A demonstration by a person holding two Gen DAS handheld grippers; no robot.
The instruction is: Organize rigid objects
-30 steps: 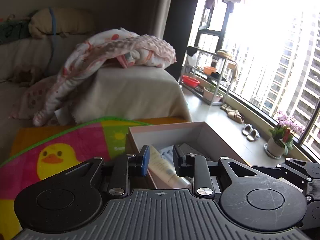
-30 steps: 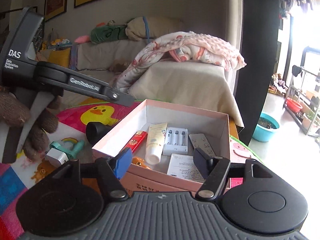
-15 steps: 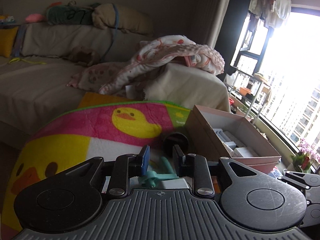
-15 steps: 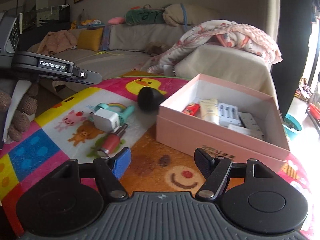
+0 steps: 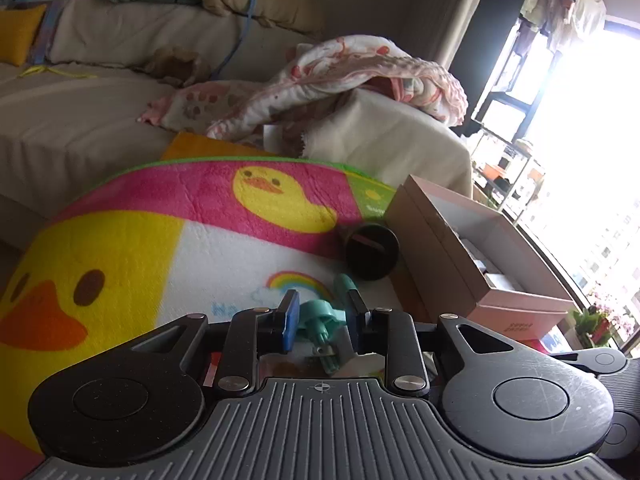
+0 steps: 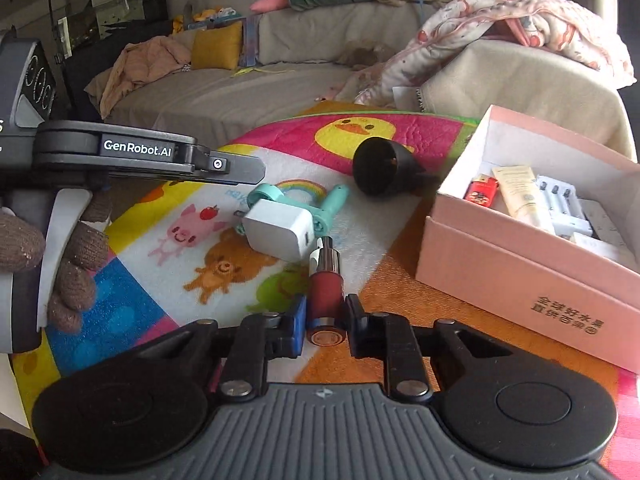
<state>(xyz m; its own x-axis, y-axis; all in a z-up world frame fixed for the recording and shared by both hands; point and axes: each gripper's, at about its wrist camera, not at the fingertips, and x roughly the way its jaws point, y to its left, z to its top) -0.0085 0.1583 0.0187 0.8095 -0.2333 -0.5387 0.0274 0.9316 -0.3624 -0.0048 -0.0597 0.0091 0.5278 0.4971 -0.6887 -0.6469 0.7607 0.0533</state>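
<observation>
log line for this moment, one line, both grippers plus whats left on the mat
right gripper: shut on red bottle | left gripper: shut, empty, over teal tool | on mat: white charger, black funnel | pink box: partly filled

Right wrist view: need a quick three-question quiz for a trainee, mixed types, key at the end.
1. True or false: the white charger lies inside the pink box.
2. What sits between the fingers of the right gripper? A. red bottle B. cream tube C. white charger
3. Which thing lies partly on top of the teal tool?

Key: 1 false, it is on the mat outside the box. 2 A. 3 the white charger.
</observation>
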